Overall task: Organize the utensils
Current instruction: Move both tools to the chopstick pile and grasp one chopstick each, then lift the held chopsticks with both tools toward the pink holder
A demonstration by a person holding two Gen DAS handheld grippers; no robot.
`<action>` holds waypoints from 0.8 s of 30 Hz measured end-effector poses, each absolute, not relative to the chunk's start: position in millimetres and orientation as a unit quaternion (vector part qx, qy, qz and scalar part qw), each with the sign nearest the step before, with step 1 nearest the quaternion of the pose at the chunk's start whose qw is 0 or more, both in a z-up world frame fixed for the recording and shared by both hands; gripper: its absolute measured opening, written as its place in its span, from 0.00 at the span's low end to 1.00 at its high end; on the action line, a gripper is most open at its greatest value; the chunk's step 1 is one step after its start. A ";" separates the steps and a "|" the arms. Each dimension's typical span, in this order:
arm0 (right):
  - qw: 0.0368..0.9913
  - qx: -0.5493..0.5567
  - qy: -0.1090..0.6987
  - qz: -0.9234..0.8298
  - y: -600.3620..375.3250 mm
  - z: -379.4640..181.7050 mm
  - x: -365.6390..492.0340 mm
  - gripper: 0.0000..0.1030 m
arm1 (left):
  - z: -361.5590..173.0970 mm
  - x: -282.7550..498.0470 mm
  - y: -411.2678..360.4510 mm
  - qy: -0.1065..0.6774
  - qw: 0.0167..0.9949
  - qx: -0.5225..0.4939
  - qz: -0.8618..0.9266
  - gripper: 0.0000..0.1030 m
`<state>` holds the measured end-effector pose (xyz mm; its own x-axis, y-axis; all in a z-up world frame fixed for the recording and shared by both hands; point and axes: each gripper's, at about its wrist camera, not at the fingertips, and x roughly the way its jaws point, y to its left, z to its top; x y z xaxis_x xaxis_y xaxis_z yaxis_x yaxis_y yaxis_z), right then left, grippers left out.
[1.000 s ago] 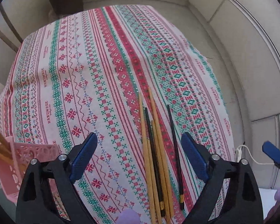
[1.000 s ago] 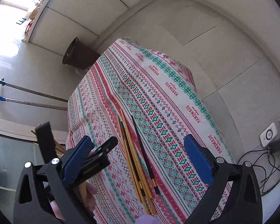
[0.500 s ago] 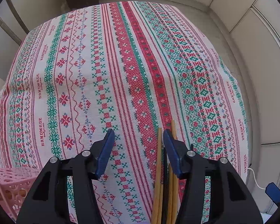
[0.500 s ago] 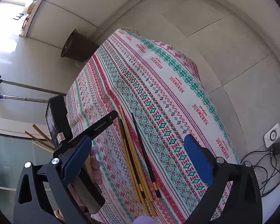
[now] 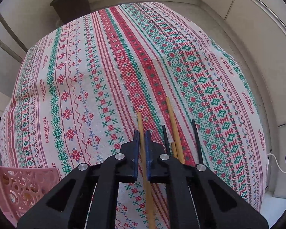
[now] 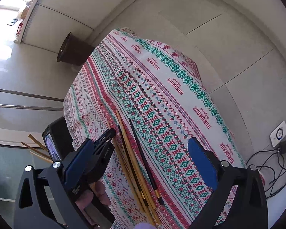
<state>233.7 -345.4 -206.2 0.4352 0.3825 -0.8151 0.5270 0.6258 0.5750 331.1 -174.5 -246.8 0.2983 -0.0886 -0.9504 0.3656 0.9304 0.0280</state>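
The left gripper (image 5: 142, 139) is clamping one wooden chopstick (image 5: 141, 126), lying lengthwise along its fingers; the pink basket (image 5: 28, 185) is sitting to its left. The right gripper (image 6: 143, 160) is hanging open.

a home: patterned tablecloth (image 5: 108, 61), tiled floor (image 6: 228, 38), bin (image 5: 70, 2).

The word "HANDMADE" is woven in red capitals along the stripes of the patterned tablecloth (image 5: 124, 61) over the surface, repeated many times in both views (image 6: 173, 85). A smaller script line sits beside each one, too small to read. Small lettering on the black clamp body (image 6: 103, 152) in the right wrist view is illegible.
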 end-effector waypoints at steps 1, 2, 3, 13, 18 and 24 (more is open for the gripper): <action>0.735 0.424 0.528 -0.045 -342.3 -205.1 236.0 0.93 | -244.9 327.6 -170.8 0.573 0.798 0.118 -0.144 0.04; 0.739 0.416 0.528 -0.041 -338.8 -203.6 238.8 0.93 | -241.5 323.0 -166.2 0.570 0.801 0.113 -0.145 0.04; 0.743 0.410 0.527 -0.036 -335.7 -202.7 241.4 0.93 | -237.2 317.8 -161.4 0.570 0.802 0.108 -0.146 0.04; 0.791 0.281 0.543 -0.006 -281.2 -225.3 294.9 0.68 | -151.1 236.4 -113.8 0.526 0.824 0.049 -0.205 0.04; 0.795 0.242 0.556 -0.016 -264.5 -249.7 318.1 0.42 | -130.5 213.2 -90.3 0.500 0.836 0.056 -0.219 0.04; 0.809 0.205 0.552 -0.008 -249.2 -253.3 339.0 0.35 | -126.1 214.6 -72.4 0.497 0.836 0.050 -0.226 0.04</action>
